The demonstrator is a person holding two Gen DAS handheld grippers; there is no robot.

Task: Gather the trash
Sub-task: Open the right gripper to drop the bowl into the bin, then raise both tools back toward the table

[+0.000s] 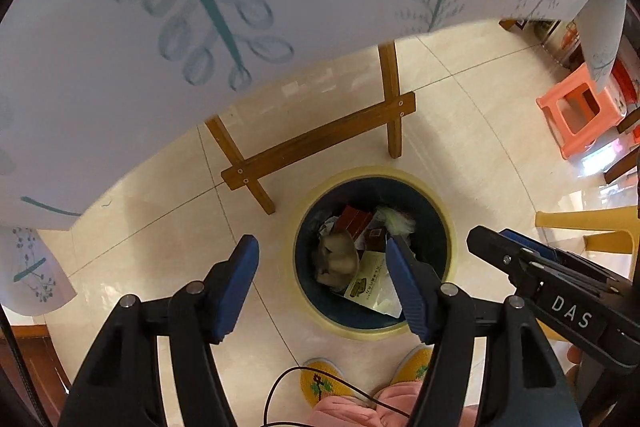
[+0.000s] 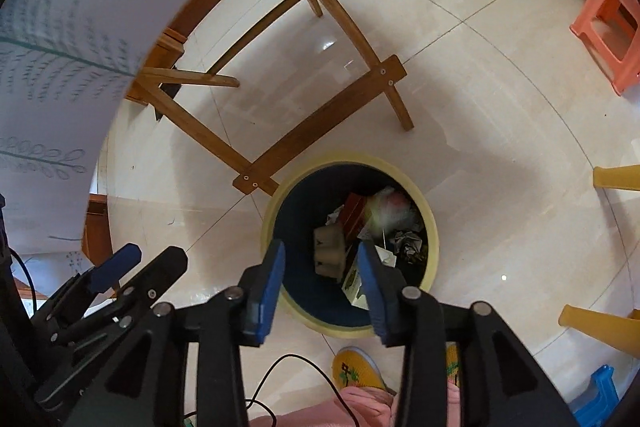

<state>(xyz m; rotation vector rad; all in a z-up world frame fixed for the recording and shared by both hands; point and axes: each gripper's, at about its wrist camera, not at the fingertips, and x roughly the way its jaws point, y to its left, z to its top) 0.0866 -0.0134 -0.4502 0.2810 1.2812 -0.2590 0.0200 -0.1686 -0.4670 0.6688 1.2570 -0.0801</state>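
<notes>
A round bin with a pale yellow rim (image 1: 360, 173) (image 2: 344, 159) and a dark blue inside stands on the tiled floor. It holds a red box (image 1: 354, 221) (image 2: 354, 213), a beige moulded carton (image 1: 340, 259) (image 2: 330, 253), a printed paper packet (image 1: 368, 287), a white fluffy piece (image 1: 396, 219) and crumpled foil (image 2: 408, 245). My left gripper (image 1: 320, 251) hangs open over the bin's left side, pointing steeply down, with nothing between its blue pads. My right gripper (image 2: 322, 249) is open above the bin too, its pads bare. Each gripper shows in the other's view, the right (image 1: 492, 239) and the left (image 2: 152, 255).
A wooden folding table frame (image 1: 320, 139) (image 2: 320, 131) stands just behind the bin under a leaf-print tablecloth (image 1: 200, 27). A pink stool (image 1: 576, 115) (image 2: 608, 27), yellow stool legs (image 1: 592, 223) and a blue stool (image 2: 596, 395) lie to the right. The person's yellow slippers (image 1: 320, 383) (image 2: 356, 367) and a black cable (image 2: 288, 367) are in front.
</notes>
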